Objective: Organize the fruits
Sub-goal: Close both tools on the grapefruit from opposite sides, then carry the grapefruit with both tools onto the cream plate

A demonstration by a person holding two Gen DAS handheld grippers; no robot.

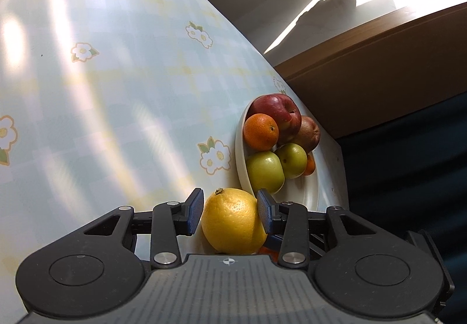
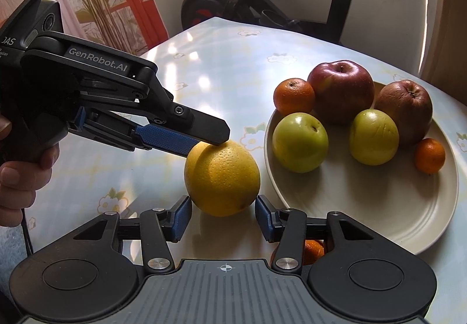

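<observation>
Two hand-held tools close in on one fruit. The left gripper (image 2: 204,143), held in a person's left hand (image 2: 23,172), reaches in from the left side of the table, tilted downward, and its fingers straddle the top of a yellow citrus (image 2: 223,175). The tip of one black finger touches the peel, and the blue pad of the other runs behind the fruit. From its own camera the pads sit tight against both flanks, but I cannot tell whether they actually press. The right gripper (image 2: 223,207) comes at the fruit's near side, low down. Its jaws are parted, with the pads just beside the peel and a gap on the right pad, so it grasps nothing.

The yellow citrus rests on the flowered table (image 2: 219,75), just beside the rim of a cream plate (image 2: 379,207) and not on it. On the plate sit a red apple (image 2: 341,90), a brown wrinkled apple (image 2: 405,110), two green fruits (image 2: 300,143) (image 2: 373,137) and two small oranges (image 2: 293,96) (image 2: 430,156). Another orange (image 2: 313,249) peeks out beneath the right gripper's linkage
</observation>
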